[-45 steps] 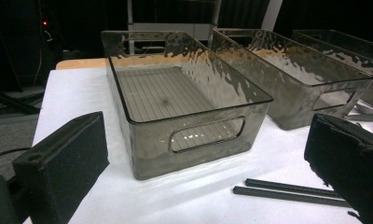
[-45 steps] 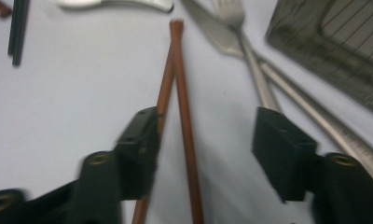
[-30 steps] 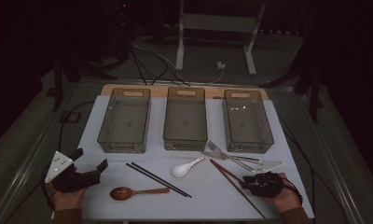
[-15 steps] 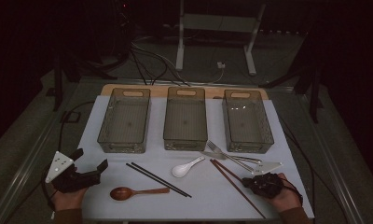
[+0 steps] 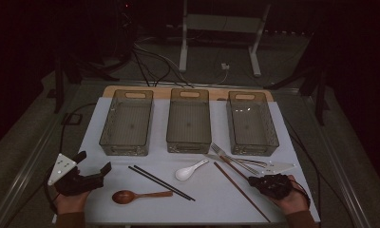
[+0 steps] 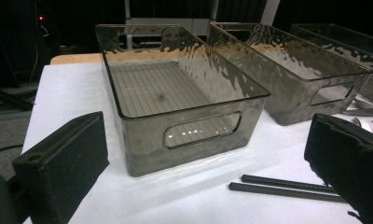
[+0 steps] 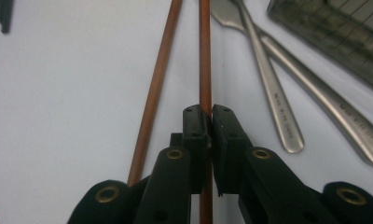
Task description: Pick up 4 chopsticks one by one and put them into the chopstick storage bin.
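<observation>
My right gripper (image 7: 208,114) is shut on one brown chopstick (image 7: 204,70), which lies along the white table. Its partner (image 7: 159,79) lies just to the left, angled away. In the high view this gripper (image 5: 255,182) sits at the front right, over the brown chopsticks (image 5: 233,180). My left gripper (image 5: 93,163) rests at the front left, open with nothing between its jaws. In the left gripper view, the left gripper (image 6: 201,140) faces the left bin (image 6: 175,93), with the black chopsticks (image 6: 287,186) low on the right.
Three translucent bins (image 5: 128,121) (image 5: 189,118) (image 5: 251,121) stand in a row at the back. A white spoon (image 5: 190,170), a wooden spoon (image 5: 140,195) and black chopsticks (image 5: 162,183) lie mid-table. A metal fork and knife (image 5: 235,159) lie beside the right gripper.
</observation>
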The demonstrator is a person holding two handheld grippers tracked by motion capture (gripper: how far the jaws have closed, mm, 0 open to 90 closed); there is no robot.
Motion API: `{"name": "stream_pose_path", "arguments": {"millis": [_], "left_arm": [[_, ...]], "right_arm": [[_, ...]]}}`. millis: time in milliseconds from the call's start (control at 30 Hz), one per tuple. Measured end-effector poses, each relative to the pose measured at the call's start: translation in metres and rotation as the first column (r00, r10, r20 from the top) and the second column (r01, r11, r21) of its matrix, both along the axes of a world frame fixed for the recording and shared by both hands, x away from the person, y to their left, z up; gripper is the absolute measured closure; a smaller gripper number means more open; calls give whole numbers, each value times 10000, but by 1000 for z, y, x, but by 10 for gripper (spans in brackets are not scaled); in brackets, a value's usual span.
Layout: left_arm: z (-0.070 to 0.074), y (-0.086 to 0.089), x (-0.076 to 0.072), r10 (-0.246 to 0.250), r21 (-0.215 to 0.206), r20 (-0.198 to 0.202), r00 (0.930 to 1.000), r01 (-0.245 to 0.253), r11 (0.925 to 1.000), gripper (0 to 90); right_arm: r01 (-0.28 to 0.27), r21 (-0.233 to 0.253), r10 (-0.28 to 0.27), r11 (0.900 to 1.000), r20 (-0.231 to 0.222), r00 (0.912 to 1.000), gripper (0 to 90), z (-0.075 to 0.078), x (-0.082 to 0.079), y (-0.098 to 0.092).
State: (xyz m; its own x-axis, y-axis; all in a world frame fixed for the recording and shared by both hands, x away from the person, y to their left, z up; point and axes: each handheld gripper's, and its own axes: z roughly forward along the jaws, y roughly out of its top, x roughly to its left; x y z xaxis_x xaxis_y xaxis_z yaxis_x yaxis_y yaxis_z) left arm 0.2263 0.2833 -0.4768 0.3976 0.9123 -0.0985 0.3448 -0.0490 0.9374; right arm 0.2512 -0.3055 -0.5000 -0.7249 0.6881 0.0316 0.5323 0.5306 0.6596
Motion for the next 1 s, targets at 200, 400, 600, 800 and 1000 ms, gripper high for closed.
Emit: {"name": "stream_pose_path", "arguments": {"millis": [200,400,600,800,1000], "left_arm": [[4,-7,2,-186,-242,-14,9998,186,9995,6],[9,-20,7,-559,-352,-102,9984,555,9978,6],[19,-33,10,-763,-206,-129,9970,761,9969,6],[30,-54,19,-1222,-341,-117,9924,1218,9920,6],[42,-83,34,-1825,-256,-80,9832,1822,9829,6]], "right_arm": [[104,391,-122,9992,459,9989,855,10,1,2],[126,914,-214,9957,962,9951,855,24,4,9],[129,1350,-327,9908,1455,9888,855,38,10,19],[69,1780,-397,9840,1810,9827,855,51,17,29],[-299,2192,-172,9752,2097,9776,855,64,30,49]]}}
